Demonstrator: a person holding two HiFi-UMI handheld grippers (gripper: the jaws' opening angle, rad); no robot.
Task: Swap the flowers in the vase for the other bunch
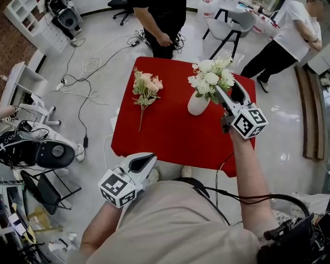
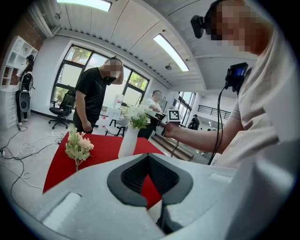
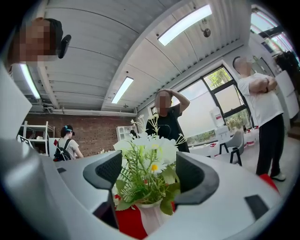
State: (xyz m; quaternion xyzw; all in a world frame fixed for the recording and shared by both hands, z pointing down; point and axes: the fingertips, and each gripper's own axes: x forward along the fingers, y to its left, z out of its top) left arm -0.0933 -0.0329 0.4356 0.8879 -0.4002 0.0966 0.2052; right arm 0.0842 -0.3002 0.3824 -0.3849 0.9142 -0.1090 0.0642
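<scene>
Items counted: one red table point(image 1: 175, 139); one white vase point(image 1: 197, 104); two bunches of flowers, namely one white bunch point(image 1: 211, 77) in the vase and one pink bunch point(image 1: 146, 88) lying on the table. Two grippers, the left gripper point(image 2: 150, 176) and the right gripper point(image 3: 147, 171), each bore one marker cube, the left cube point(image 1: 119, 188) and the right cube point(image 1: 250, 122). Beyond the table stood two people, a person in black point(image 1: 162, 23) and a person in white point(image 1: 291, 36), and two chairs, a grey chair point(image 1: 234, 23) and a black office chair point(image 1: 121, 6); a third bystander point(image 3: 65, 143), wearing one backpack, appeared in the right gripper view
</scene>
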